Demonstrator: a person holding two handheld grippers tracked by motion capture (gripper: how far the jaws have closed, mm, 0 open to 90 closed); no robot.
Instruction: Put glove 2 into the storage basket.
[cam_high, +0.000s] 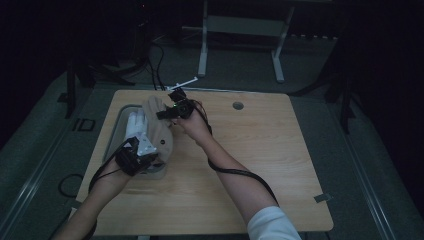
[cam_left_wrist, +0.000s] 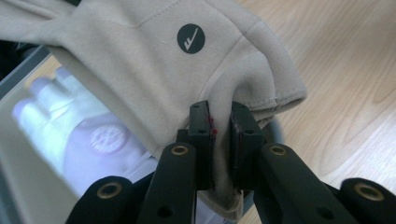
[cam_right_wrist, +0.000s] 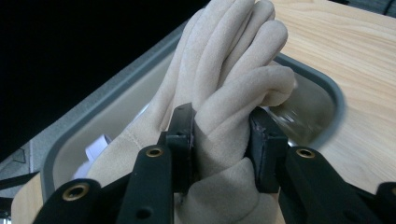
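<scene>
A beige fleece glove with a round dark logo is stretched between both grippers above a grey tray at the table's left. My left gripper is shut on the glove's cuff end, fabric pinched between its pads. My right gripper is shut on the glove's bunched fingers. In the high view the left gripper is nearer the front and the right gripper farther back. A white glove with a round emblem lies in the tray under the beige one.
The wooden table has a round cable hole at the back. The tray's rim sits beside bare wood. Black cables trail from the grippers. A white frame's legs stand on the floor behind the table.
</scene>
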